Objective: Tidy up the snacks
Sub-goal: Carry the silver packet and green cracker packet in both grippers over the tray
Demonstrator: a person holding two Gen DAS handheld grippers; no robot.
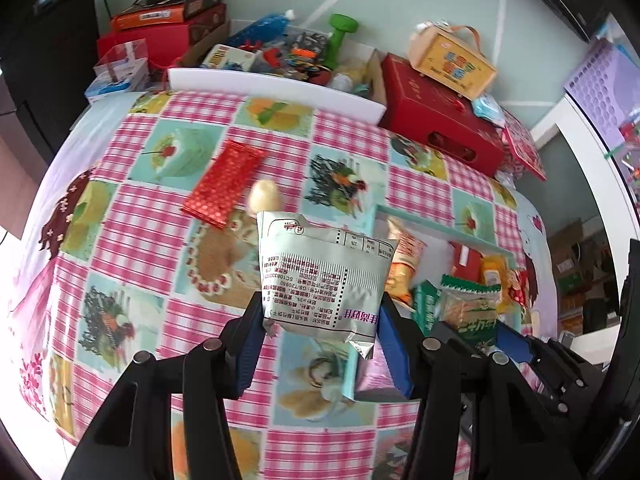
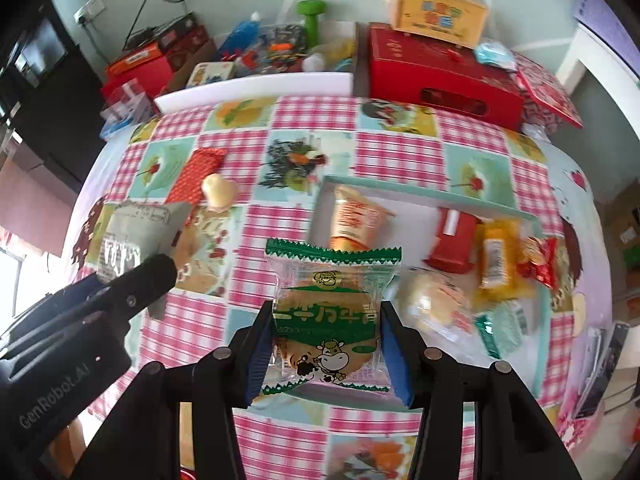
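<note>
My left gripper (image 1: pixel 322 316) is shut on a silver snack packet (image 1: pixel 324 276), held above the checked tablecloth. My right gripper (image 2: pixel 326 320) is shut on a clear, green-edged biscuit packet (image 2: pixel 330 312) with a cow on it. Behind the biscuit lies a teal-rimmed white tray (image 2: pixel 400 186) with several snacks in it: an orange packet (image 2: pixel 352 220), a red box (image 2: pixel 452 240) and a yellow packet (image 2: pixel 496 256). A red foil bar (image 1: pixel 224 184) and a cream egg-shaped snack (image 1: pixel 264 196) lie loose on the cloth, left of the tray.
Along the back edge stands a white-walled box (image 1: pixel 276 84) full of odds and ends, with a green dumbbell (image 1: pixel 340 36). Right of it is a large red case (image 1: pixel 440 120) with a yellow carry box (image 1: pixel 452 60) on top. Stacked red boxes (image 1: pixel 160 28) fill the back left.
</note>
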